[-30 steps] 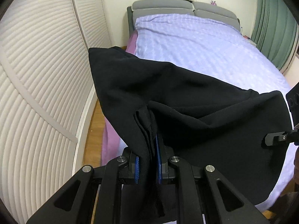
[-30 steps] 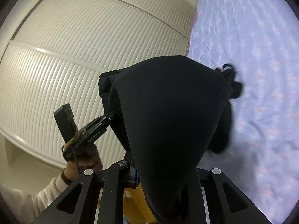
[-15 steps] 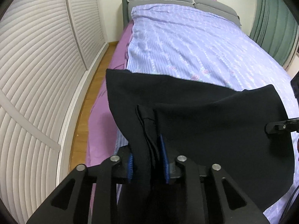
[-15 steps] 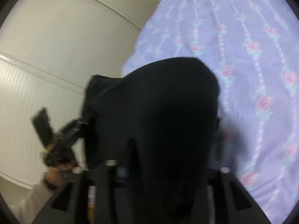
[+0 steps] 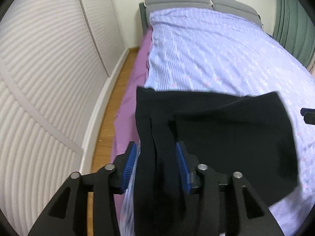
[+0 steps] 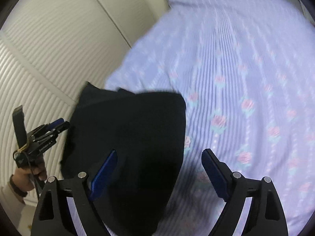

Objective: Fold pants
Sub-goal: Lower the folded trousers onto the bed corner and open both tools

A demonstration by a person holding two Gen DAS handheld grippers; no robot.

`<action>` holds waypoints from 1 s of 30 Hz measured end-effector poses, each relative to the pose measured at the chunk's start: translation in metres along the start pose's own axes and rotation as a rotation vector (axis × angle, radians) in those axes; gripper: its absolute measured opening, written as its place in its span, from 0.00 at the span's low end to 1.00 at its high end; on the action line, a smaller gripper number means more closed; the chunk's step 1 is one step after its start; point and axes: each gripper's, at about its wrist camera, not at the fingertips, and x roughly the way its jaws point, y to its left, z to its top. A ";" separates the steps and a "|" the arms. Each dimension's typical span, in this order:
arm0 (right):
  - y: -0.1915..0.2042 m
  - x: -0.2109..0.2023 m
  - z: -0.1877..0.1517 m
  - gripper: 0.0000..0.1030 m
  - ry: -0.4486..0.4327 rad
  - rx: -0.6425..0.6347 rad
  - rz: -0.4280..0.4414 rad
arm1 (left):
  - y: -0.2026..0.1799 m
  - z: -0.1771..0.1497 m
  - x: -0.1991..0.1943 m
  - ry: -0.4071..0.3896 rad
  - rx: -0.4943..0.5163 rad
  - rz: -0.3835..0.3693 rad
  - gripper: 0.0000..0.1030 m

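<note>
Wardrobe: the cream ribbed sliding wardrobe doors [image 5: 45, 90] fill the left of your left wrist view, and show again in the upper left of the right wrist view.
Floor: a strip of brown wooden floor [image 5: 110, 110] runs between the doors and the bed.
Left gripper: your black left gripper with blue pads [image 5: 156, 162] sits at the bottom centre of its own view, jaws parted, with a fold of cloth between the pads; you cannot tell whether they pinch it. In the right wrist view it appears at the left edge, in your hand.
Pants: the black fabric pants [image 5: 226, 135] lie spread on the bed, from bottom centre to the right in the left wrist view.
Bed: the lilac striped, rose-patterned bedsheet [image 6: 246, 68] covers the centre and right of both views.
Right gripper: your black right gripper with blue pads [image 6: 159, 169] stands wide apart at the bottom of its view, the pants under its left finger, nothing clamped.
</note>
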 end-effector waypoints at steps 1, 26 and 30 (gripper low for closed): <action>0.004 -0.012 -0.002 0.86 -0.018 -0.015 0.002 | -0.008 0.002 -0.023 -0.020 -0.007 0.009 0.50; -0.142 -0.558 -0.067 0.86 -0.283 -0.276 -0.097 | -0.449 0.010 -0.482 -0.207 -0.301 0.165 0.87; -0.185 -0.617 -0.093 0.86 -0.294 -0.216 -0.180 | -0.508 0.017 -0.502 -0.226 -0.259 0.085 0.87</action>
